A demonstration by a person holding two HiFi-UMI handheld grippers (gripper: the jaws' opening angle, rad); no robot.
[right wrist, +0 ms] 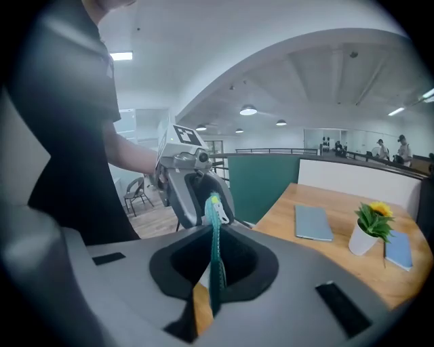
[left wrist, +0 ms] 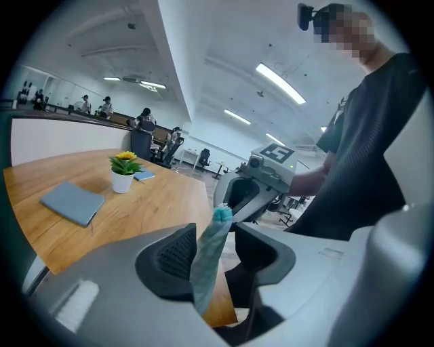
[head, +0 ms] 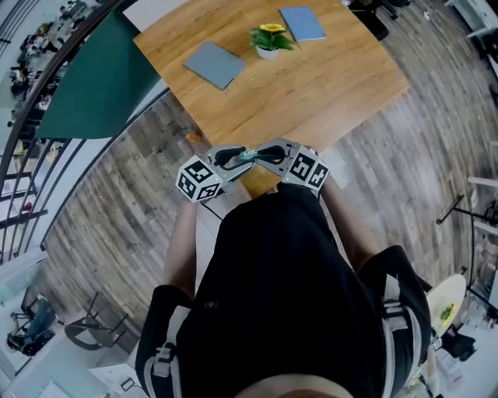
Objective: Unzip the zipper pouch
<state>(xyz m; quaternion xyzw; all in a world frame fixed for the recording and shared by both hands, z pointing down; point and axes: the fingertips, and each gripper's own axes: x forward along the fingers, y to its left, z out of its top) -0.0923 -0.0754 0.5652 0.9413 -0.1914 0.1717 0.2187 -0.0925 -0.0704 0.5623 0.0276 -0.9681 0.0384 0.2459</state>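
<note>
A narrow teal zipper pouch (head: pixel 250 155) hangs in the air between my two grippers, just off the near corner of the wooden table (head: pixel 311 85). My right gripper (right wrist: pixel 215 274) is shut on the pouch (right wrist: pixel 216 230), which is seen edge-on with its zipper teeth and pale pull (right wrist: pixel 215 201) at the top. My left gripper (left wrist: pixel 217 256) stands open; the pouch (left wrist: pixel 209 251) lies between its jaws against the left pad (left wrist: pixel 173 261), with a gap to the other. In the head view the left gripper (head: pixel 232 158) and right gripper (head: pixel 269 153) face each other.
On the table lie a grey notebook (head: pixel 215 64), a blue notebook (head: pixel 303 23) and a small potted yellow flower (head: pixel 270 40). A green panel (head: pixel 101 78) and a railing stand to the left. The floor around is wood plank.
</note>
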